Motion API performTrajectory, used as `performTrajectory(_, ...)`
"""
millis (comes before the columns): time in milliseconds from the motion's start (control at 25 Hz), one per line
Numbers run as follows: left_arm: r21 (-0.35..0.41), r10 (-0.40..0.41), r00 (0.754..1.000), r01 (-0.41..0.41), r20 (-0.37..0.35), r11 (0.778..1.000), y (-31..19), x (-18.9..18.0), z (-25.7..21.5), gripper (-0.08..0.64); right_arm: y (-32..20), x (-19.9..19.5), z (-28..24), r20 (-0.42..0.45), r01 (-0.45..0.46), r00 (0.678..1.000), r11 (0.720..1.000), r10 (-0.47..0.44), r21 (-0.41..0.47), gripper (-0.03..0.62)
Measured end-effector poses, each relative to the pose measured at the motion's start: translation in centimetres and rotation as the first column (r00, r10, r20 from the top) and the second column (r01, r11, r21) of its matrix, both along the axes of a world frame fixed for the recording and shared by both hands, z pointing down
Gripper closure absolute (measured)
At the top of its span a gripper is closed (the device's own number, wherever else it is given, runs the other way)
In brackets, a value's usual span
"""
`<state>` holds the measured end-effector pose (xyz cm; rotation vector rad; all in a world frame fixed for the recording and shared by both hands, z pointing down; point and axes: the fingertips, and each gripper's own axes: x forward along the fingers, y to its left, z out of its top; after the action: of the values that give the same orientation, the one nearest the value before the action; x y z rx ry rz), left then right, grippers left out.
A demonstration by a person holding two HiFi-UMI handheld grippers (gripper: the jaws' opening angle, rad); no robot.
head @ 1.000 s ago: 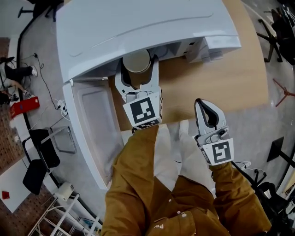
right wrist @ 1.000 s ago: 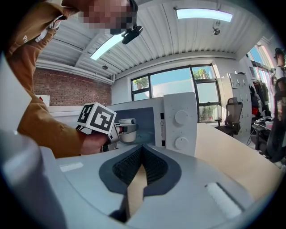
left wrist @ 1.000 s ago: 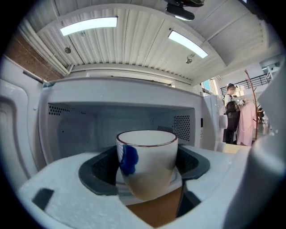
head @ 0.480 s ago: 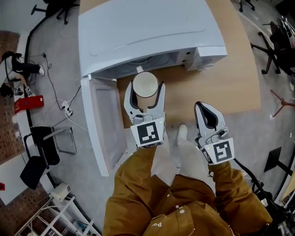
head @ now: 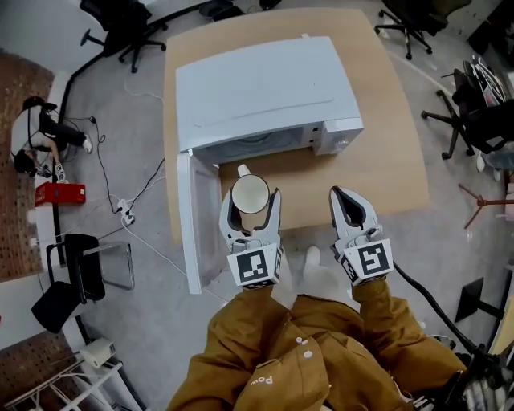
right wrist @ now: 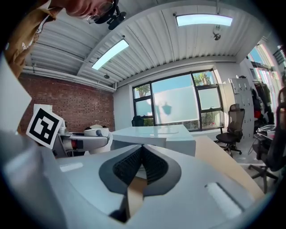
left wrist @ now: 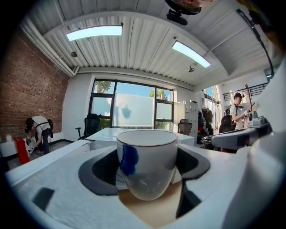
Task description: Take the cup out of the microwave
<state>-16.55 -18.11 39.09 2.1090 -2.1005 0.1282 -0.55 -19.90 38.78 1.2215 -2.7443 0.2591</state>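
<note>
The white cup (head: 250, 193) stands upright between the jaws of my left gripper (head: 251, 200), which is shut on it, over the wooden table (head: 385, 144) just in front of the microwave. In the left gripper view the cup (left wrist: 146, 167) fills the gap between the fingers (left wrist: 96, 172), a blue mark on its left side. The white microwave (head: 265, 88) sits on the table with its door (head: 197, 221) swung open to the left, past the table edge. My right gripper (head: 347, 195) hovers to the cup's right over the table's front edge, shut and empty (right wrist: 143, 157).
Office chairs (head: 120, 24) stand round the table, and another chair (head: 76, 265) is at the lower left. Cables (head: 120, 201) trail on the floor left of the door. A person (head: 36, 136) crouches at the far left by a red box (head: 58, 193).
The left gripper has drawn the cup out of the microwave's opening and back over the table. The head view has pulled back. The right gripper stays shut.
</note>
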Motion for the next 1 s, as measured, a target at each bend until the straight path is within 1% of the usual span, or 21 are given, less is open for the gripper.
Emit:
performTrajectory(160, 0.033, 0.039, 0.999, -0.039, 0.013, 0.999, 1.0, 0.9, -2.3, 0.176, -0.2, -0.2, -3.0, -0.022, -0.019, 1.0, 0.998, 0.02, 0.059, 0.586)
performTrajectory(240, 0.05, 0.053, 0.998, -0.054, 0.022, 0.997, 1.4, 1.3, -3.4, 0.176, 0.0, -0.2, -4.1, -0.031, -0.028, 0.999, 0.997, 0.03, 0.072, 0.588)
performTrajectory(400, 0.071, 0.08, 0.996, -0.082, 0.029, 0.994, 1.9, 2.0, -4.8, 0.176, 0.6, -0.1, -5.3, -0.017, -0.028, 0.999, 0.996, 0.03, 0.087, 0.588)
performTrajectory(520, 0.071, 0.097, 0.995, -0.099, 0.029, 0.993, 2.4, 2.4, -5.4, 0.175, 1.1, -0.1, -5.6, -0.012, -0.033, 0.999, 0.996, 0.034, 0.085, 0.588)
performTrajectory(760, 0.052, 0.1, 0.995, -0.1, 0.003, 0.994, 3.0, 2.9, -4.9, 0.176, 1.3, -0.3, -5.3, -0.004, -0.037, 0.999, 0.996, 0.037, 0.079, 0.588)
performTrajectory(1000, 0.054, 0.107, 0.994, -0.107, 0.003, 0.993, 3.1, 3.0, -4.9, 0.176, 1.3, -0.5, -5.2, -0.007, -0.038, 0.999, 0.996, 0.039, 0.08, 0.588)
